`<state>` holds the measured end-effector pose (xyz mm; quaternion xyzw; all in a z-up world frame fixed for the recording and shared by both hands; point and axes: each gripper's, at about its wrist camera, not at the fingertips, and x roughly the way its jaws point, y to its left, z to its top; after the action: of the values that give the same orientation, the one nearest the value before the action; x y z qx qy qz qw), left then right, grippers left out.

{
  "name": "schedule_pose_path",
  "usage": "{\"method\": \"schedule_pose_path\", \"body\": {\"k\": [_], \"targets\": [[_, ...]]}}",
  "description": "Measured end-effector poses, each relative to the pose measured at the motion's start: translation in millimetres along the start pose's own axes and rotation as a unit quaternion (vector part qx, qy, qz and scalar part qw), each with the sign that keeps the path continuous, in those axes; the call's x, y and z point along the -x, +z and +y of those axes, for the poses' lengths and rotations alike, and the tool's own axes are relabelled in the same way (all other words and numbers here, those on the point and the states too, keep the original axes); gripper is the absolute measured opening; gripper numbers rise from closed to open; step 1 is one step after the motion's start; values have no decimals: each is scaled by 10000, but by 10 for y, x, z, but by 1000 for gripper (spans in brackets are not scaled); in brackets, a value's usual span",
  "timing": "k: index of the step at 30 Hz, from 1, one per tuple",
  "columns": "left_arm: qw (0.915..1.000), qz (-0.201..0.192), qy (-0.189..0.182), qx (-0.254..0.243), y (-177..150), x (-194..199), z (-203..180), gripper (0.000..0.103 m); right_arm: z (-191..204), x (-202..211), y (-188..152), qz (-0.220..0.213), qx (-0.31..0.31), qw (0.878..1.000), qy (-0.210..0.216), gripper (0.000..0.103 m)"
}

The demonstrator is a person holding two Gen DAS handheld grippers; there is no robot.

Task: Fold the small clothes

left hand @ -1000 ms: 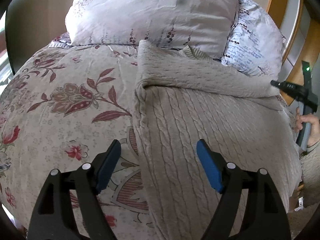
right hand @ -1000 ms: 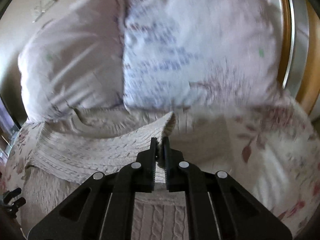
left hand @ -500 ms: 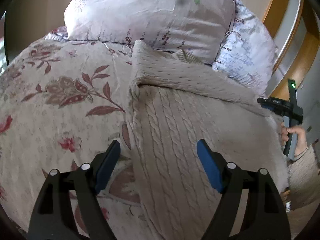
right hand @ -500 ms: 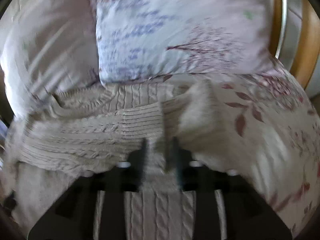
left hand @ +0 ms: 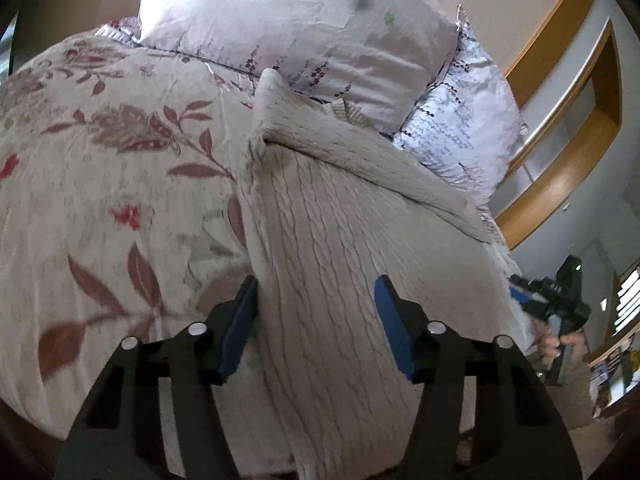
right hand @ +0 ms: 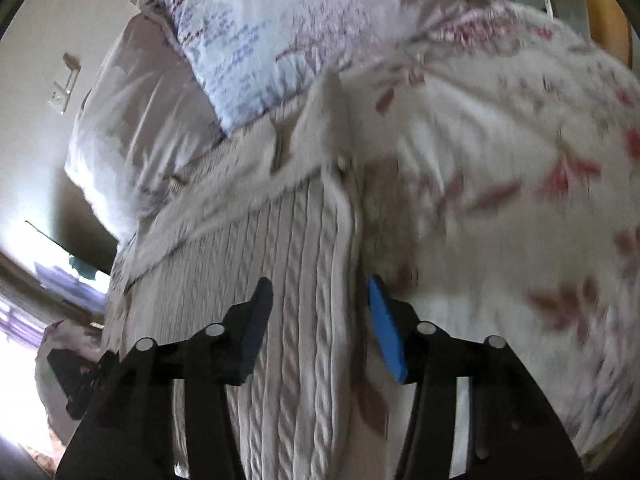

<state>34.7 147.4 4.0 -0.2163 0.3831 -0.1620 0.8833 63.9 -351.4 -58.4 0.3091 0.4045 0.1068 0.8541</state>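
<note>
A: Left gripper (left hand: 316,300) first. State?

B: Jaws spread wide, blue pads (left hand: 390,324) apart, nothing held. It hangs low over the near left edge of the sweater (left hand: 340,248). The left pad sits just outside that edge, over the bedspread (left hand: 100,184); the right pad is over the knit. Touching or not, cannot tell.

A: Right gripper (right hand: 320,304)?

B: Also wide open, empty. It straddles the sweater's right edge: left pad over the cable ribs, right pad over the bedspread side. The view is smeared with motion blur. In the left view the right gripper shows at the far right past the sweater's edge, a hand (left hand: 556,350) on its handle, a green light on top.

A: The sweater itself?

B: Beige cable knit, lying flat on the floral bedspread, running from the near edge of the bed up toward the pillows. A sleeve (left hand: 360,152) is folded across the upper body as a diagonal band, left shoulder to right edge. The ribbed collar peeks out just below the pillows.

A: Surroundings?

B: Two pillows at the head: a pale pink one (left hand: 304,28) with sprig print, and a bluish-white one (left hand: 464,120) to its right, partly tucked behind it. The sweater's top touches both. Wooden trim (left hand: 568,184) beyond, on the right. The left gripper shows at the lower left of the right view, dark, detail unclear.
</note>
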Motion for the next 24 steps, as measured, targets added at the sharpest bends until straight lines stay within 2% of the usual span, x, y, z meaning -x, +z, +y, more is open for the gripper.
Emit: {"method": "schedule_pose_path", "body": {"k": [7, 11, 17, 20, 24], "targets": [[9980, 145, -563, 262, -278, 151, -1, 36, 45, 94, -463, 469, -150, 9924, 1127, 34], [9956, 281, -832, 315, -400, 198, -43, 35, 137, 191, -682, 642, 134, 9859, 1541, 24], [9945, 376, -937, 272, -492, 212, -89, 31, 381, 261, -826, 778, 839, 9812, 1555, 23], [9948, 480, -887, 115, -513, 203, -140, 26, 494, 274, -842, 788, 1133, 9795, 1464, 21], [9959, 525, -729, -143, -514, 209, -205, 8, 557, 350, -811, 447, 1380, 9818, 1227, 9]]}}
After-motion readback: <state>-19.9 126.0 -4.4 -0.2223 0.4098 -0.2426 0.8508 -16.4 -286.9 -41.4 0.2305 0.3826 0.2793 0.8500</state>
